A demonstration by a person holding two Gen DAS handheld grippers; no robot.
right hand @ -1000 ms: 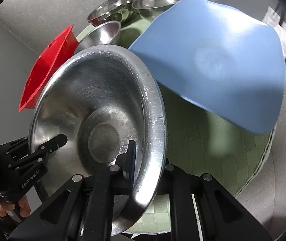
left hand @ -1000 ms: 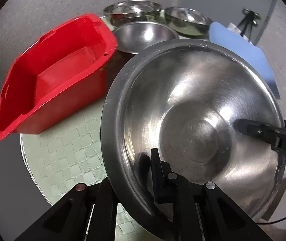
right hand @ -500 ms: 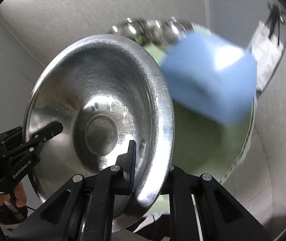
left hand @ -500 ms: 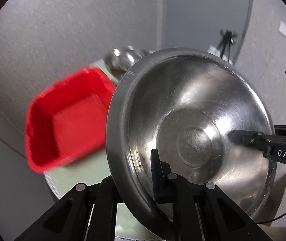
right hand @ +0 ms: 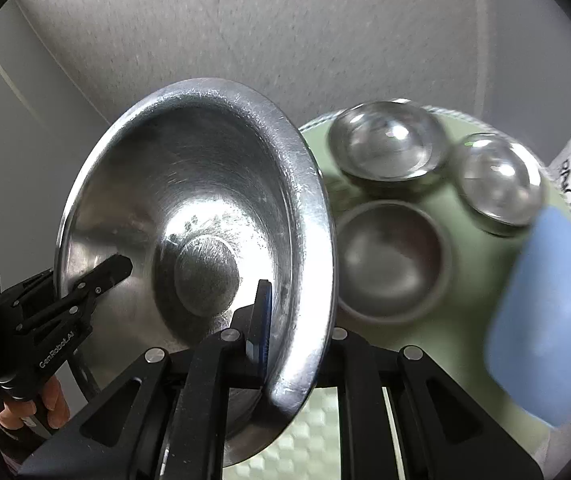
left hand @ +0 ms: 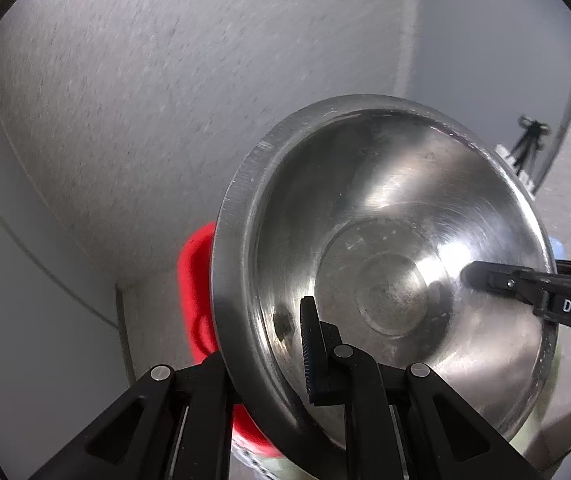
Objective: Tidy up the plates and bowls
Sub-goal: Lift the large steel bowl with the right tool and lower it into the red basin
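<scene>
A large round stainless-steel bowl hangs tilted in the air, gripped from both sides. The left claw is clamped on its near rim, and the right claw is clamped on the opposite rim. Beyond it, three smaller steel bowls sit on the pale green bench, beside a blue plastic tub and a red plastic tub.
</scene>
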